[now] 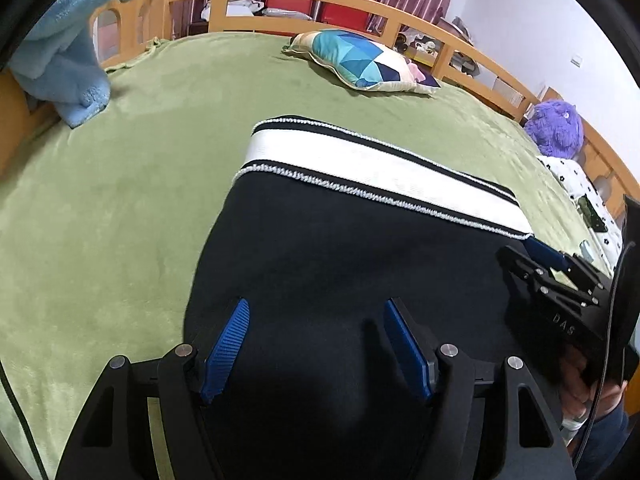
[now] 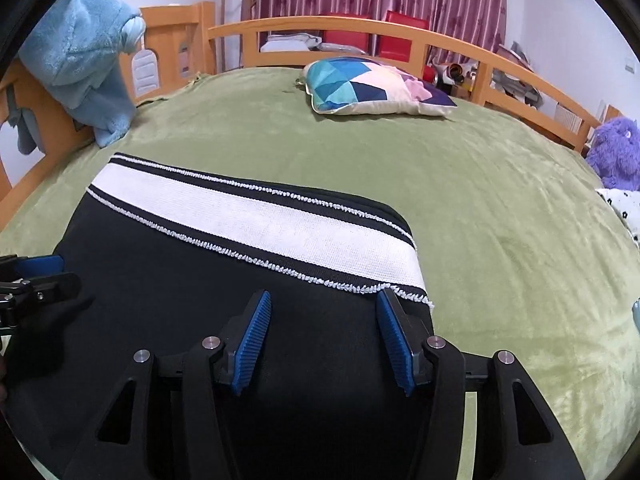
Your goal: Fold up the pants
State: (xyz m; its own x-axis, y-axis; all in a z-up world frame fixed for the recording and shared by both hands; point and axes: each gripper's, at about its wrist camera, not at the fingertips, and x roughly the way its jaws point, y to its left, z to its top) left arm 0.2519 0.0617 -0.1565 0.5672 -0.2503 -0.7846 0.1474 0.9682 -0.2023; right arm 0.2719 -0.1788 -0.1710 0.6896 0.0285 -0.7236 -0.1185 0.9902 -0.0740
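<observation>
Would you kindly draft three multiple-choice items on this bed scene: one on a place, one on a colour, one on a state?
1. Where does the patterned pillow lie?
A. beyond the pants, near the far rail
B. on the pants
C. on the floor

2. What colour is the waistband of the pants?
A. red
B. white
C. green

3. How is the right claw?
A. shut on the waistband
B. shut on the pillow
C. open

A: green blanket separates them.
B: a white band edged in black.
C: its blue pads stand apart.

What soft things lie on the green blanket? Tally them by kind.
Pants: 1
Cushion: 1
Plush toys: 2, blue and purple
Total: 4
</observation>
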